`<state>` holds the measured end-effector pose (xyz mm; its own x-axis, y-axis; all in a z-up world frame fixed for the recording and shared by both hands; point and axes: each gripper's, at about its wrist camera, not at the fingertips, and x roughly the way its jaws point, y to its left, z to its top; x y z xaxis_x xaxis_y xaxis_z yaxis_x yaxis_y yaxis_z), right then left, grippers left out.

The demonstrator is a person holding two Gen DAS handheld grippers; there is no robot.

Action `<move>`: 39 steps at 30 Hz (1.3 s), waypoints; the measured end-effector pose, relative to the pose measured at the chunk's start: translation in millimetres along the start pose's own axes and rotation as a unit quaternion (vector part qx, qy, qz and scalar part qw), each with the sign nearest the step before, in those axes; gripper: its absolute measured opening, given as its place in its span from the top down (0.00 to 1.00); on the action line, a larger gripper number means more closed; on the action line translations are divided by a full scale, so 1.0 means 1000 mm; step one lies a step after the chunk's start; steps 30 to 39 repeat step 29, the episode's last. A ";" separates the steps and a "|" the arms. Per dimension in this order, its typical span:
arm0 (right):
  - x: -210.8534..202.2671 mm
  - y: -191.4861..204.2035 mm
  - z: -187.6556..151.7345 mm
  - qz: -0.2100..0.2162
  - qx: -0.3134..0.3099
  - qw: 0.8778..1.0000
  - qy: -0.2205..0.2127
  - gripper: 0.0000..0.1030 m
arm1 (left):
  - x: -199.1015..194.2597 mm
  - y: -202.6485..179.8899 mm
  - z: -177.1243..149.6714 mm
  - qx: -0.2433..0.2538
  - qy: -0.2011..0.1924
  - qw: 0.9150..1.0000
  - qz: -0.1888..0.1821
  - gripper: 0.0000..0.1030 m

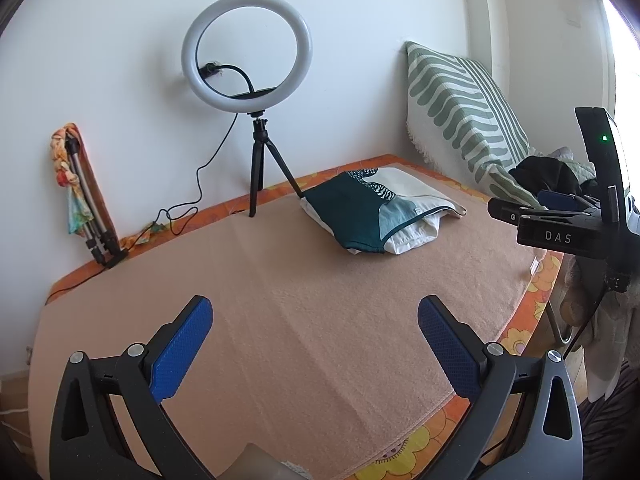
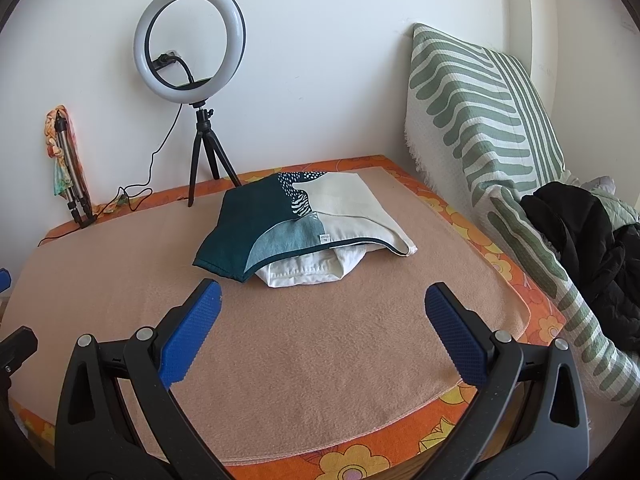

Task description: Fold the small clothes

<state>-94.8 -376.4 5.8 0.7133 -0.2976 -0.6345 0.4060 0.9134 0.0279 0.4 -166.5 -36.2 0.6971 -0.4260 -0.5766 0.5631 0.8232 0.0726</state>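
A folded teal, light-blue and cream garment (image 2: 296, 224) lies on a folded white garment (image 2: 308, 274) at the far middle of the peach blanket (image 2: 320, 352). The stack also shows in the left wrist view (image 1: 372, 210). My left gripper (image 1: 314, 320) is open and empty, low over the near part of the blanket. My right gripper (image 2: 322, 308) is open and empty, just in front of the stack. In the left wrist view the right gripper's body (image 1: 568, 224) hangs at the right edge.
A ring light on a black tripod (image 2: 200, 136) stands at the back by the wall, its cable trailing left. A folded tripod wrapped in cloth (image 2: 66, 168) leans at the back left. A green-striped cushion (image 2: 480, 120) and a dark clothes pile (image 2: 592, 248) sit at the right.
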 end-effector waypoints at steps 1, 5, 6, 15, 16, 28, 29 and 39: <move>0.000 0.000 0.000 0.000 0.000 1.000 0.000 0.00 | 0.000 0.000 0.000 0.000 0.000 1.000 0.000 0.01; 0.000 -0.001 0.000 -0.001 -0.001 1.000 0.000 0.00 | 0.000 -0.001 0.000 -0.001 0.001 1.000 -0.002 0.01; 0.000 -0.001 0.000 -0.001 0.000 1.000 0.000 0.00 | 0.000 -0.001 0.000 -0.001 0.001 1.000 -0.003 0.01; 0.000 0.002 0.000 0.001 0.001 1.000 0.001 0.00 | -0.002 0.000 -0.001 -0.001 -0.004 1.000 -0.002 0.01; 0.001 0.002 -0.001 0.001 0.000 1.000 0.001 0.00 | -0.002 0.000 -0.001 -0.001 -0.003 1.000 -0.001 0.01; 0.001 0.006 -0.002 0.006 0.000 1.000 0.005 0.00 | -0.005 0.003 -0.004 -0.002 -0.010 1.000 -0.002 0.01; 0.002 0.006 -0.002 0.005 0.000 1.000 0.005 0.00 | -0.005 0.003 -0.004 -0.002 -0.010 1.000 -0.002 0.01; 0.002 0.006 -0.002 0.005 0.000 1.000 0.005 0.00 | -0.005 0.003 -0.004 -0.002 -0.010 1.000 -0.002 0.01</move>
